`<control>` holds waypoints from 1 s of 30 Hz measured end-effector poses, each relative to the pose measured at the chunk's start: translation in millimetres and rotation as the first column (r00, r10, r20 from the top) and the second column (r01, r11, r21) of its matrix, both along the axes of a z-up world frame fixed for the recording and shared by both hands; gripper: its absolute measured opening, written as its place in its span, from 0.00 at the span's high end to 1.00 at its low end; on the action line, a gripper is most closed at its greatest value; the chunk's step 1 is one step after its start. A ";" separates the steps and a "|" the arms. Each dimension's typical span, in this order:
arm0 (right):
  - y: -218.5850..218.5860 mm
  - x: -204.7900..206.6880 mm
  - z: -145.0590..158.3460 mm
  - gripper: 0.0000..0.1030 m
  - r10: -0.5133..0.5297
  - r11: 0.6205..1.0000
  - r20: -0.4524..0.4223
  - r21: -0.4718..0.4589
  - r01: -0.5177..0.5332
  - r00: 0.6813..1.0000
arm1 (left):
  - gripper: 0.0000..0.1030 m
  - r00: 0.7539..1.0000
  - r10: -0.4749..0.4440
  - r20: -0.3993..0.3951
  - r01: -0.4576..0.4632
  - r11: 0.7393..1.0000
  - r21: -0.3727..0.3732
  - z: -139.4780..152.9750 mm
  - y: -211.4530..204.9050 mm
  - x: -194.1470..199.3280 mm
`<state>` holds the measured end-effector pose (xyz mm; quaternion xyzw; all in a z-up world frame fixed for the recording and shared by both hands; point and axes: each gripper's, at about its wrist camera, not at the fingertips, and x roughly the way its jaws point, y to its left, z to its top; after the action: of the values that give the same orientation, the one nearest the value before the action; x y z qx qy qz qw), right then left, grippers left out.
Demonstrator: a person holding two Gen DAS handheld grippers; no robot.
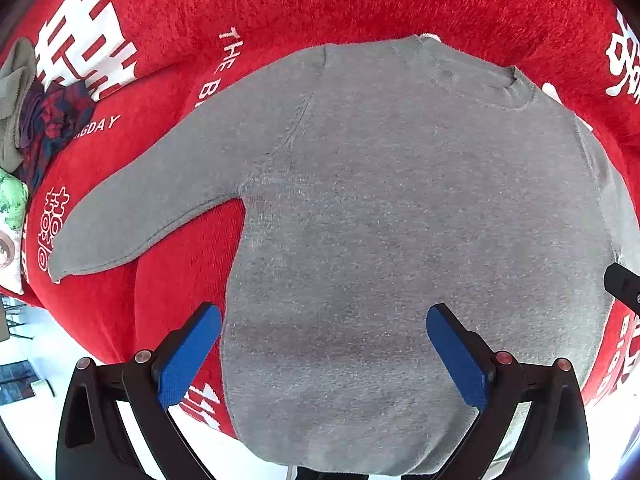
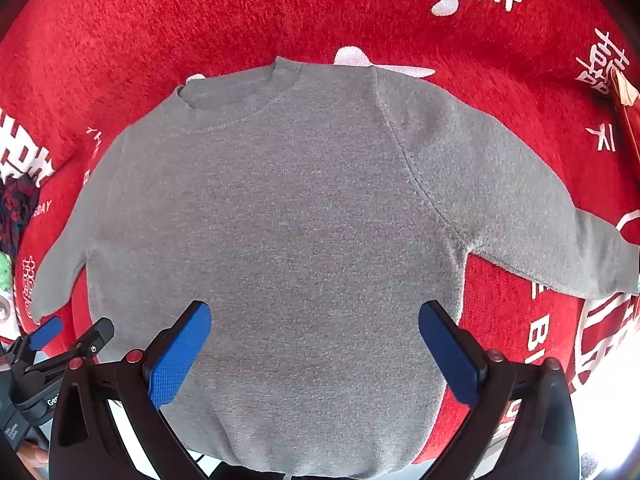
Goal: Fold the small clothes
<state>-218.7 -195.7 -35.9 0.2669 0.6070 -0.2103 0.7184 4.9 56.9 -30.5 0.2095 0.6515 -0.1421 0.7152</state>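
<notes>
Nearest the lens are the blue-padded fingers of the left gripper, spread wide with nothing between them, hanging over the lower left part of the sweater. The right gripper is just as wide open and empty, over the lower right part.

The sweater is a small grey knit, lying flat and face up on a red blanket with white lettering, neck away from the camera, both sleeves spread out to the sides, hem draping a bit over the near edge.

It looks light, soft and floppy, so it won't hold any shape once lifted, and the fuzzy blanket will probably drag on it. Not slippery, not fragile. Best bet is pinching a sleeve near the cuff, or the shoulder and hem corner on one side, and folding inward. Grabbing mid-body would likely just bunch the knit up.
</notes>
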 end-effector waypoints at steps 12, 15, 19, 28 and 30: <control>4.0 1.2 -4.5 0.00 0.000 1.000 -0.005 -0.004 0.000 1.000 | 0.00 1.000 0.005 -0.011 -0.005 1.000 -0.003 -5.8 4.1 3.5; 4.9 1.3 -5.8 0.00 -0.004 1.000 -0.011 0.000 0.004 1.000 | 0.00 1.000 0.006 -0.016 -0.006 1.000 -0.004 -7.7 5.5 5.4; 7.7 2.9 -7.7 0.00 -0.004 1.000 -0.022 -0.001 0.004 1.000 | 0.00 1.000 0.008 -0.022 -0.008 1.000 -0.013 -8.2 7.3 6.1; 13.6 6.0 -11.0 0.00 0.001 1.000 -0.043 0.001 -0.001 0.999 | 0.00 0.999 0.019 -0.032 -0.020 1.000 -0.019 -11.0 13.5 9.0; 14.9 7.0 -10.7 0.00 0.007 1.000 -0.025 0.001 -0.007 1.000 | 0.00 0.999 0.022 -0.031 -0.022 1.000 -0.019 -11.4 14.9 10.1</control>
<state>-211.6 -180.8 -46.5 0.2625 0.6168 -0.2109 0.7114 15.1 71.7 -41.9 0.1933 0.6633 -0.1436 0.7086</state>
